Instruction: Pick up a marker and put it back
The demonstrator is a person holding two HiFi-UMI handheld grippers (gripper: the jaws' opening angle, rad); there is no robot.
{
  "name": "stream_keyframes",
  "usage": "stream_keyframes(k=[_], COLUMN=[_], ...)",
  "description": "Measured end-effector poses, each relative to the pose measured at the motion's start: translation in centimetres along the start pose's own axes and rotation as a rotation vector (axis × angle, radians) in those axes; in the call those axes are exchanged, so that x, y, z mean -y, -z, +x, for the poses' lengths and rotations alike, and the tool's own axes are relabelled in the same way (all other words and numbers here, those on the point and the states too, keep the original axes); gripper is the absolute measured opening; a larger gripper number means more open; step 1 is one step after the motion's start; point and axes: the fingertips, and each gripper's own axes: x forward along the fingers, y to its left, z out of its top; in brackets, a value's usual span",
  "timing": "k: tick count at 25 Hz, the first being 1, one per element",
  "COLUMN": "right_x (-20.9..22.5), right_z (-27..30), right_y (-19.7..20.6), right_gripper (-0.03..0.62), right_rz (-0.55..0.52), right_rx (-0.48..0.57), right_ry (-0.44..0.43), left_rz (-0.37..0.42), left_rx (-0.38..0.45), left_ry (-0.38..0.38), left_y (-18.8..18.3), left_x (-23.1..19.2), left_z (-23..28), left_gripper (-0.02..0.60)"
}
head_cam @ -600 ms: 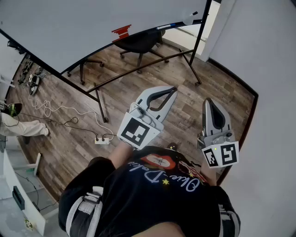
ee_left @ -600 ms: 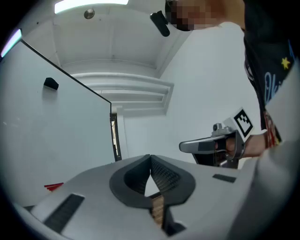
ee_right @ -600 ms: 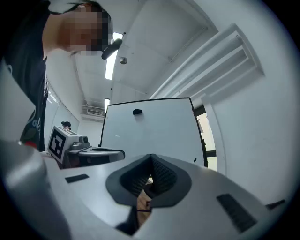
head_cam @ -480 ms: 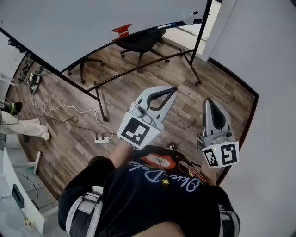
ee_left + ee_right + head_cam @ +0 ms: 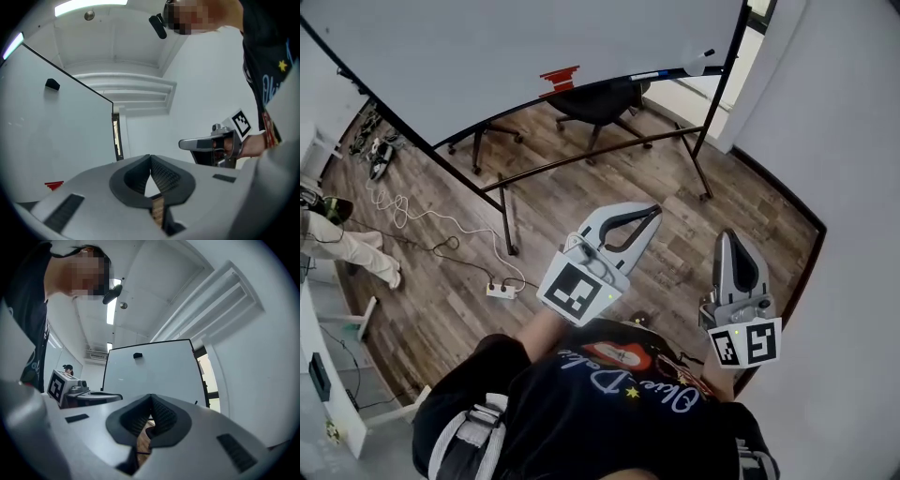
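A big whiteboard (image 5: 516, 47) on a black stand fills the top of the head view. On its ledge lie a red eraser (image 5: 560, 79), a thin marker (image 5: 645, 76) and a white marker with a dark tip (image 5: 698, 62). My left gripper (image 5: 652, 210) is held at chest height over the wood floor, shut with nothing between its tips, well short of the ledge. My right gripper (image 5: 727, 234) is beside it to the right, also shut and empty. In the left gripper view the left gripper (image 5: 150, 157) points at the board's edge. The right gripper (image 5: 151, 396) faces the whiteboard (image 5: 150, 376).
A black office chair (image 5: 598, 101) stands behind the board. The stand's legs (image 5: 506, 216) cross the floor. A power strip (image 5: 500, 292) with white cables lies at the left, near a person's legs (image 5: 347, 248). A white wall (image 5: 844, 187) closes the right side.
The head view has shifted: the whiteboard, floor and both grippers sit lower in the frame. Both grippers stay shut and keep their places side by side.
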Motion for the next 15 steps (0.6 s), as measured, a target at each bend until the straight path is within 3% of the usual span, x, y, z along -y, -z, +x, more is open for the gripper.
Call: stream_keyframes(k=[10, 15], right_x=[2.1, 2.3], right_z=[-0.2, -0.7], right_y=[1.6, 1.4], right_gripper=[0.0, 0.0], right_rz=[0.011, -0.024], right_rx=[-0.026, -0.038], right_ry=[-0.032, -0.037], left_rz=[0.012, 0.019], left_rx=[-0.033, -0.04], left_ry=[-0.093, -0.096], left_y=[0.3, 0.1], left_x=[0.4, 1.0], left_z=[0.0, 0.5], left_gripper=[0.004, 0.003])
